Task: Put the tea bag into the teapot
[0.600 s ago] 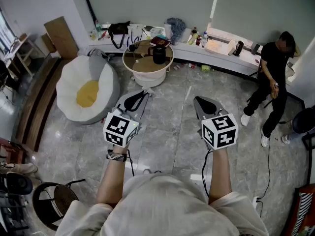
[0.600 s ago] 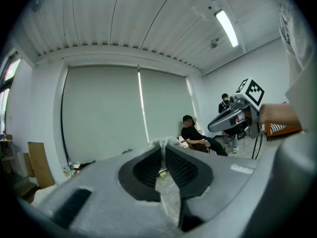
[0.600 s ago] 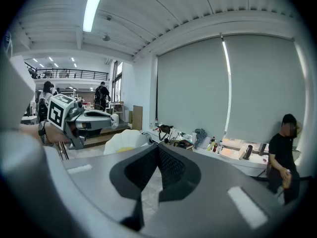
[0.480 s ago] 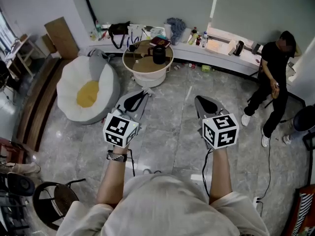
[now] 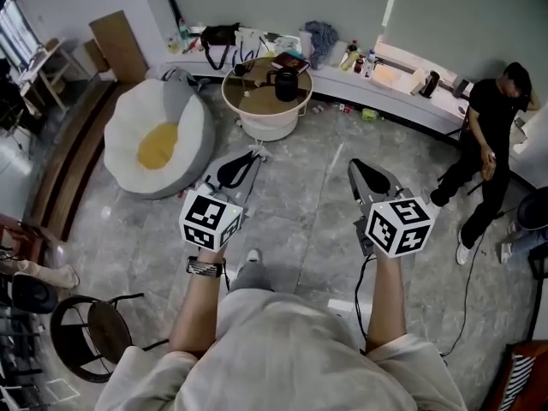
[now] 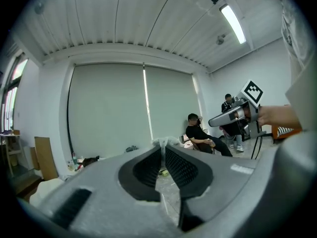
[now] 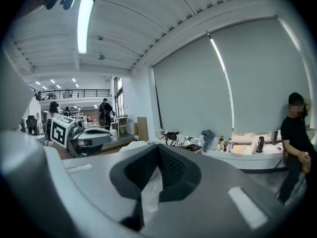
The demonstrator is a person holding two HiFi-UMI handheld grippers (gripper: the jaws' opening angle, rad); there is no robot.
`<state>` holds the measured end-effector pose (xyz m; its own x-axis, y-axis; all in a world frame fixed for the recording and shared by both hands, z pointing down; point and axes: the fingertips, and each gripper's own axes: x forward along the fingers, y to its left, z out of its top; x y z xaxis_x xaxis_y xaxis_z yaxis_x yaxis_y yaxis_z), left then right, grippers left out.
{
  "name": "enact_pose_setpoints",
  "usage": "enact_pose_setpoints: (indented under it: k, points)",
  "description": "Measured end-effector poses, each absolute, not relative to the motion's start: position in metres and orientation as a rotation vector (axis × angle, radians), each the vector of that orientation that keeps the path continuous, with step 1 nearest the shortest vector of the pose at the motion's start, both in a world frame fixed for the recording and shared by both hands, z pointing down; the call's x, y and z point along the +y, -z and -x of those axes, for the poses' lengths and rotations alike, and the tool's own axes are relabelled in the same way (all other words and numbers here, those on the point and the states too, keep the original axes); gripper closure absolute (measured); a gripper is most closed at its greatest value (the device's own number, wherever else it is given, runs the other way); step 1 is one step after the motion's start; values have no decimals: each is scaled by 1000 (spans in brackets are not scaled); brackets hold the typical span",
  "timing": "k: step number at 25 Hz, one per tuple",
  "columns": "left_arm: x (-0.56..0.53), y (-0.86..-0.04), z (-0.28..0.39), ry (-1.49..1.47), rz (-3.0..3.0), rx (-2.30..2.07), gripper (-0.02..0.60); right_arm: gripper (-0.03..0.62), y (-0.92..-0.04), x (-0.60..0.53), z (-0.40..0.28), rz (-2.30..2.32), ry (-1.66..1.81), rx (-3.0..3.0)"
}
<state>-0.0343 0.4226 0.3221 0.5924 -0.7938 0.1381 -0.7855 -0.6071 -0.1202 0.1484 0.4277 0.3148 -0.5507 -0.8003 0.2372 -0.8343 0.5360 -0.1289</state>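
- The person stood over the grey marbled floor (image 5: 300,221) with both bare forearms stretched forward, roughly side by side, the left forearm (image 5: 193,315) wearing a dark wristband (image 5: 204,269).
- The left gripper (image 5: 253,153) was held out level with its nose pointing toward the round desk; its own view showed the two dark ribbed jaws meeting at the tips, with nothing between them.
- The right gripper (image 5: 352,164) was held well apart from the left one at much the same height, and its jaws were likewise pressed together and empty.
- Each gripper carried its white cube with black square markers just ahead of the holding hand.
- The black teapot (image 5: 285,84) stood upright on the round brown-topped desk (image 5: 261,110), well ahead of both grippers and touched by neither; what it held could not be seen.
- A small white scrap (image 5: 247,93) lay on the same desk just left of the teapot; whether it was the tea bag I could not tell.
- A dark red book (image 5: 291,62) lay at the far edge of that desk.
- A white beanbag with a yellow centre (image 5: 158,144) sat on the floor to the left.
- A person in black (image 5: 486,135) was by the long white ledge (image 5: 402,92) at the right.
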Motion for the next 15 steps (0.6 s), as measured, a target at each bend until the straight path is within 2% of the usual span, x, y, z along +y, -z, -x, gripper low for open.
enact_pose_setpoints:
  k: [8,15]
  points:
    - [348,-341,47,269,2778,1361,551,588,-341,357,-138,-1403,-273,-2531]
    - [213,-334,68,208,2822,1308,549,588,-326,231,-117,-1399,-272,-2558]
